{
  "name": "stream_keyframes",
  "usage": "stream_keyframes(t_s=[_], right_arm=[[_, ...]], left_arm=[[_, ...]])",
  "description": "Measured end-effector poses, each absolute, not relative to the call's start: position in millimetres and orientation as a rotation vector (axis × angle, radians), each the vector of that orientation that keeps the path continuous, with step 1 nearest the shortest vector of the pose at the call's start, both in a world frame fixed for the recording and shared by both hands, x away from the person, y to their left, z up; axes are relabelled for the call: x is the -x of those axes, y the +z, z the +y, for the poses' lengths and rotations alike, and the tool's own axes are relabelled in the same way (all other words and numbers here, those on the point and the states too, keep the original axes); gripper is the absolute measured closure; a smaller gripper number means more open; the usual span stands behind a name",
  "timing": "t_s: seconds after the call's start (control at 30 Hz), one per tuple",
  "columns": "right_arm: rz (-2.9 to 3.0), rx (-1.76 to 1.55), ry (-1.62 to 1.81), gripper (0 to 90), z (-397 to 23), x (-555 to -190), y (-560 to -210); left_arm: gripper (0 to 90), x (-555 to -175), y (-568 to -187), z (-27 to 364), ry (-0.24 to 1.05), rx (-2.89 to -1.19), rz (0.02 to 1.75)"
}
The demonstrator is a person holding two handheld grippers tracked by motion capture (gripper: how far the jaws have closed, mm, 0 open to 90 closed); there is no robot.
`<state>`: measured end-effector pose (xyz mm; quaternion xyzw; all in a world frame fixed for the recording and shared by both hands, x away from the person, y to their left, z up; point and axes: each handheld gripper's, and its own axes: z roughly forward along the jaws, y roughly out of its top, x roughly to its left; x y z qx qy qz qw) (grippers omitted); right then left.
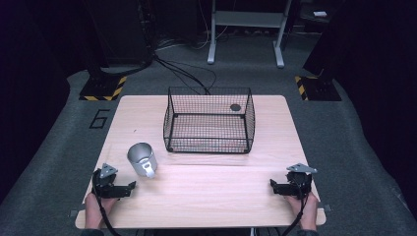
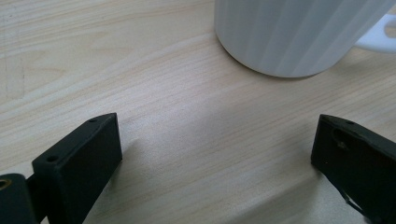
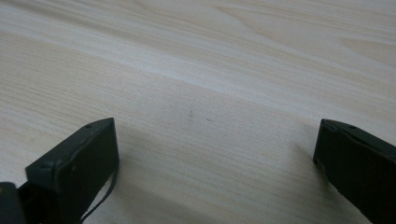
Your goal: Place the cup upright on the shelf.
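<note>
at the counter's (image 1: 206, 196) near left corner, the left gripper (image 1: 129, 187) is resting low in one hand, jaws spread wide and gripping nothing, pointing rightwards. one mug (image 1: 142, 159) is standing upright just beyond it, apart from the jaws. one wire basket (image 1: 209, 120) is sitting mid-counter, its contents hard to tell. at the near right, the right gripper (image 1: 273, 186) is lying likewise, jaws wide apart and pointing left.

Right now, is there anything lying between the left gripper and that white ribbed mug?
No. In the left gripper view, bare pale wooden table lies between the open left gripper and the white ribbed mug.
</note>
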<state>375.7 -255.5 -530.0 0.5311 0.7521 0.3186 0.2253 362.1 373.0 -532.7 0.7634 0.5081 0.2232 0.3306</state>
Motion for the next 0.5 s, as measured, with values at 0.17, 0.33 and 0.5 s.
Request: stream_keyframes(t_s=[0.17, 0.33, 0.5], right_arm=[[2.096, -1.446, 0.887, 0.0, -256.8, -377.1, -530.0], [2.112, -1.430, 0.890, 0.0, -257.9, -378.1, -529.9], [2.107, -1.428, 0.895, 0.0, -257.6, -377.9, -530.2]], left_arm=[[0.0, -362.6, -532.7, 373.3, 0.578, -2.003, 1.329], [0.1, -362.4, -531.6, 377.1, 0.539, -1.977, 1.334], [0.1, -361.5, -530.5, 382.5, 0.525, -1.964, 1.334]])
